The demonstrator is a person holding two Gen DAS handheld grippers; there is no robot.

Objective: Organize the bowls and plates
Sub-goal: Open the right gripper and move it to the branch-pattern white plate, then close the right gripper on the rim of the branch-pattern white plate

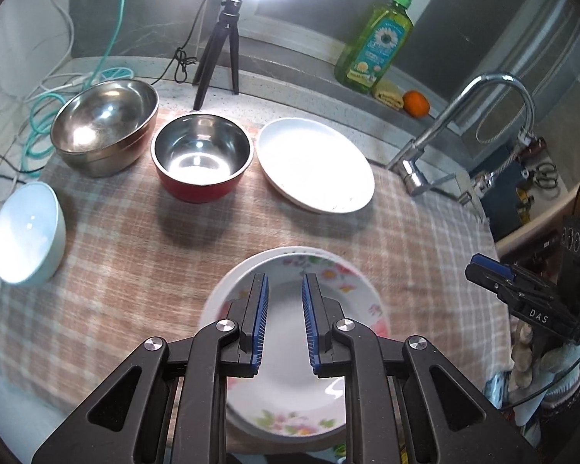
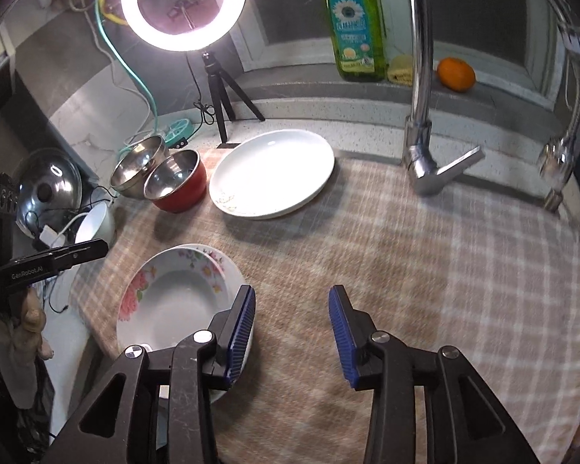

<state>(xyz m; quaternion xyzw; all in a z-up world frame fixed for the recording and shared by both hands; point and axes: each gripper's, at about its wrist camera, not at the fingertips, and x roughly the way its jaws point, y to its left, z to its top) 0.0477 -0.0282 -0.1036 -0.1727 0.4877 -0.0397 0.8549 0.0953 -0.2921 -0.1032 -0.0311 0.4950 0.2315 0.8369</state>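
A floral deep plate (image 1: 286, 332) lies on the checked cloth (image 1: 135, 270) at the near edge, with a white rim showing under it. My left gripper (image 1: 285, 282) hovers over it, jaws a narrow gap apart and nothing between them. My right gripper (image 2: 292, 295) stands open over bare cloth, its left finger overlapping the right rim of the floral plate (image 2: 174, 301). Behind stand a white plate (image 1: 315, 164), a red bowl with a steel inside (image 1: 201, 154), a larger steel bowl (image 1: 104, 123) and, at the left, a white bowl (image 1: 27, 232).
A ring light on a black tripod (image 1: 220, 50) stands at the back. Cables trail at the left. On the sill sit a green soap bottle (image 1: 375, 46) and an orange (image 1: 416, 103). A chrome faucet (image 2: 421, 77) rises at the right, and a steel lid (image 2: 46, 189) lies far left.
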